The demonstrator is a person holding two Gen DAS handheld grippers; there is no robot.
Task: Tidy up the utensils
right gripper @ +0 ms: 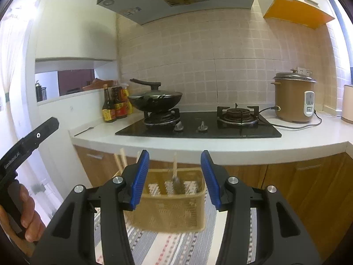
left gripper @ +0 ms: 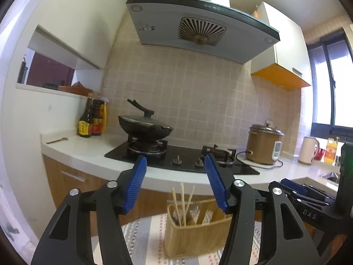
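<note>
Left wrist view is showing the left hand-held gripper [left gripper: 175, 181] standing wide with nothing between its blue ribbed pads, the woven tan utensil basket [left gripper: 196, 234] sitting on the striped cloth [left gripper: 141, 238] at six o'clock, pale wooden chopsticks [left gripper: 182, 203] standing inside. Right hand-held gripper [right gripper: 174, 178] is likewise gaping empty above the basket.

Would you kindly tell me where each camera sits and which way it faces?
Left wrist: on the left gripper, facing the stove; open blue fingers, right gripper alongside.
Right wrist: on the right gripper, facing the stove; open fingers, a hand on the left gripper.
Shared: the basket of chopsticks, wok, rice cooker.
</note>
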